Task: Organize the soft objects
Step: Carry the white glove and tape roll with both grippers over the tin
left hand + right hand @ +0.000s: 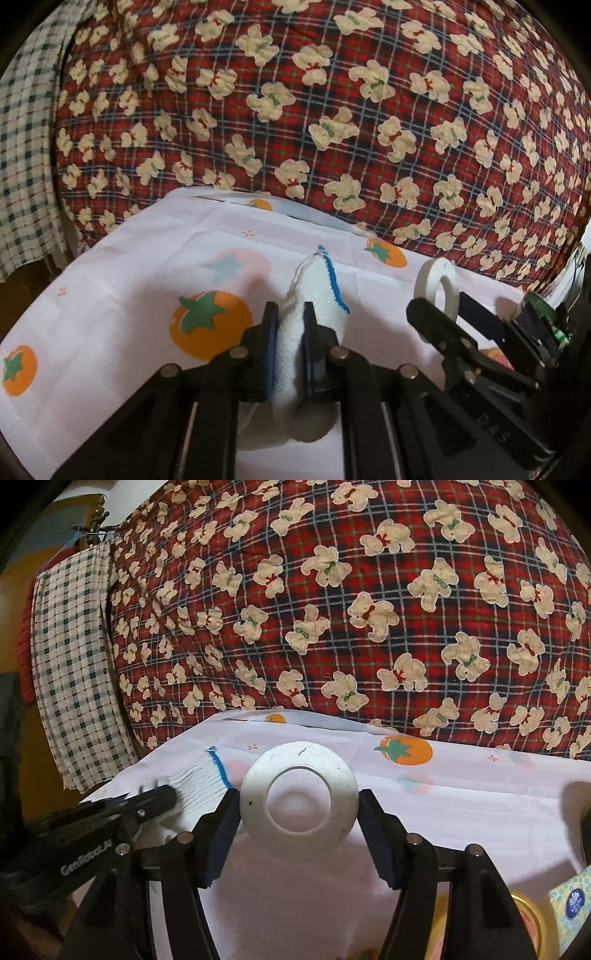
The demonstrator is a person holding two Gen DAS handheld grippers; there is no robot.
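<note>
The left hand-held gripper [291, 321] squeezed the soft white cloth with blue stitching [317, 295] above the desk [110, 295], the right hand-held gripper [299, 805] clamped a round white dish [299, 797]; both needed gentle, steady lowering.

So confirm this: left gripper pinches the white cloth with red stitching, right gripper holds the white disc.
Wrong on one point: the stitching on the white cloth is blue, as the left wrist view shows. The left gripper does pinch it, and the right gripper holds the white disc.

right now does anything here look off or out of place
One thing: the right gripper holds a hard white round disc, odd for a soft-objects job. The left gripper pinches a white blue-edged cloth, as expected. Nothing looks spilled or damaged.
</note>
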